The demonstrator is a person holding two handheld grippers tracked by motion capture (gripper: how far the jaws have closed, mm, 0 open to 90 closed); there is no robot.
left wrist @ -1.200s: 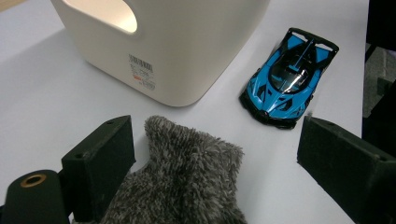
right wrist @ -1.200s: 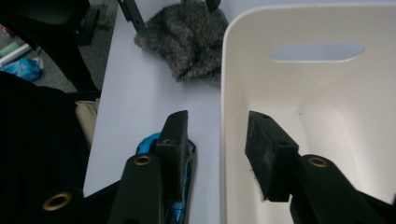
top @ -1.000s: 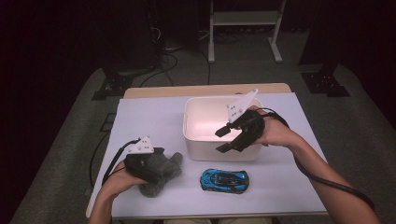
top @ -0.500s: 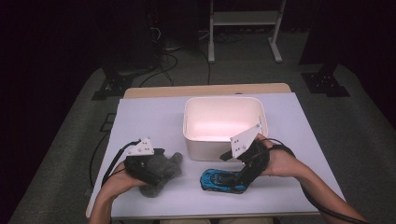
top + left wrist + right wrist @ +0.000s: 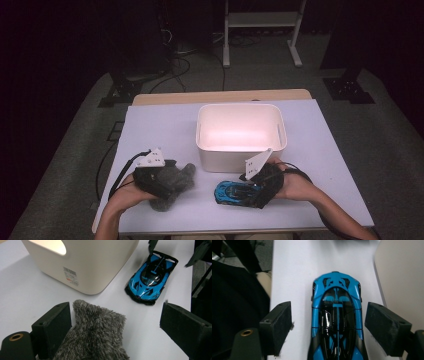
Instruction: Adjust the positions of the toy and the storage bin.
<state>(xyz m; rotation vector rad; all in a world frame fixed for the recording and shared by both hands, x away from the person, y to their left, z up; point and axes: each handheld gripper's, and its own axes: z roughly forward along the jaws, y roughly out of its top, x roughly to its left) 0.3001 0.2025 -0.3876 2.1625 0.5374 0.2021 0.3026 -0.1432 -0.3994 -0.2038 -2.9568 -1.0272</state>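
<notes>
Straddling the glossy blue-and-black toy car (image 5: 337,317), the right gripper (image 5: 328,327) has just been opening; the left gripper (image 5: 112,325) gapes around the shaggy grey plush toy (image 5: 95,335).

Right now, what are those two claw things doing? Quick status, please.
Right gripper open, jaws just opening, straddling the blue toy car, no squeeze. Left gripper open over the grey plush. White bin beside both; nothing blocking.
</notes>
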